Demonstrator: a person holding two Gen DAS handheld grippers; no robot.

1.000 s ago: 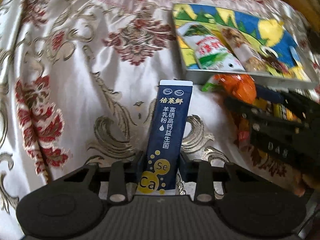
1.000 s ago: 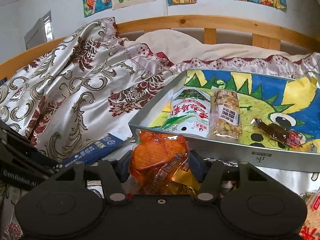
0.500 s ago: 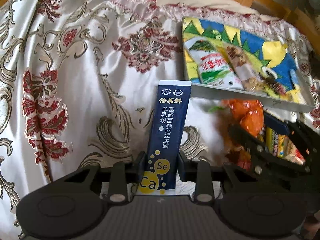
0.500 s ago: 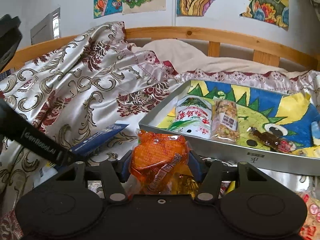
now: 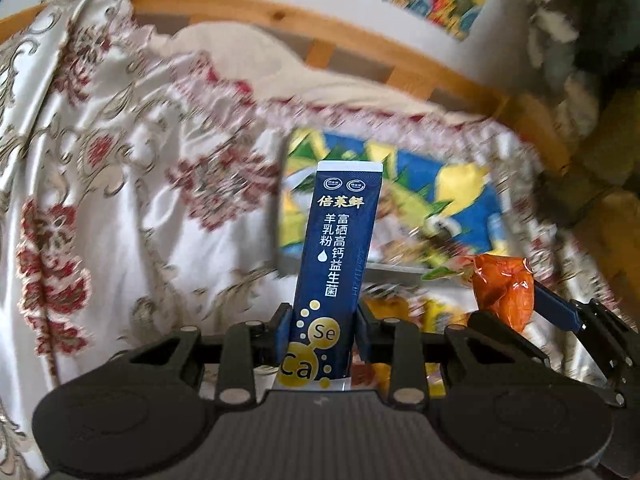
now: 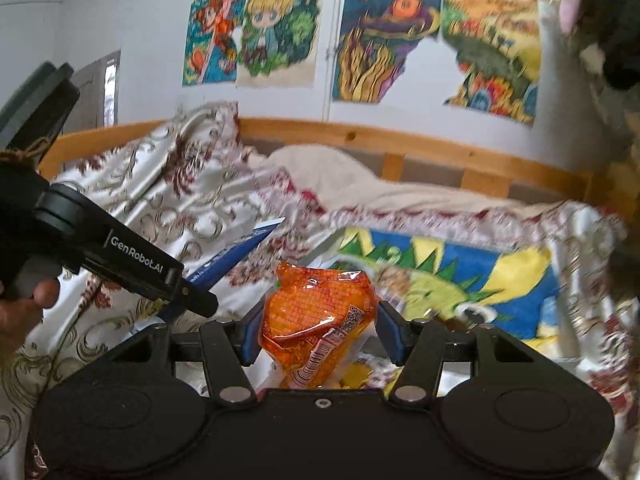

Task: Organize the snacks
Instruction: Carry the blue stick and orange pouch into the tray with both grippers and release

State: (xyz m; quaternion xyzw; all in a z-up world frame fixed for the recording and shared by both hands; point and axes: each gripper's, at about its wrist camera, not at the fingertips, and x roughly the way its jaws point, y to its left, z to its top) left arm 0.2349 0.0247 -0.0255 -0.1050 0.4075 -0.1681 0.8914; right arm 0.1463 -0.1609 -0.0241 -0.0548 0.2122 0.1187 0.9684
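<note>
- Since the earlier frames both tools have risen off the bedspread and tipped up toward the headboard: the wooden rail and wall posters, barely in view before, now fill the top of each view, and the tray has slid lower and closer to centre.
- Left wrist view: the left tool (image 5: 320,330) is closed to a narrow gap on the lower end of the blue sachet (image 5: 338,264), which stands upright between the blue pads, its long axis pointing away toward the tray (image 5: 472,204). The tray lies on the bedspread (image 5: 120,168) straight ahead and slightly right, beyond the sachet's top edge. The orange snack bag (image 5: 504,292) shows at near right, carried by the other tool.
- Right wrist view: the right tool (image 6: 316,334) stands about half open, its pads pressed on the sides of the orange snack bag (image 6: 320,320), which bulges above them. The tray (image 6: 460,276) lies ahead and to the right, nearer this tool than the left one; the left tool (image 6: 192,296) comes in from the left, sachet tip aimed the same way.
- Judgement: the right hand looks better placed to drop first.
</note>
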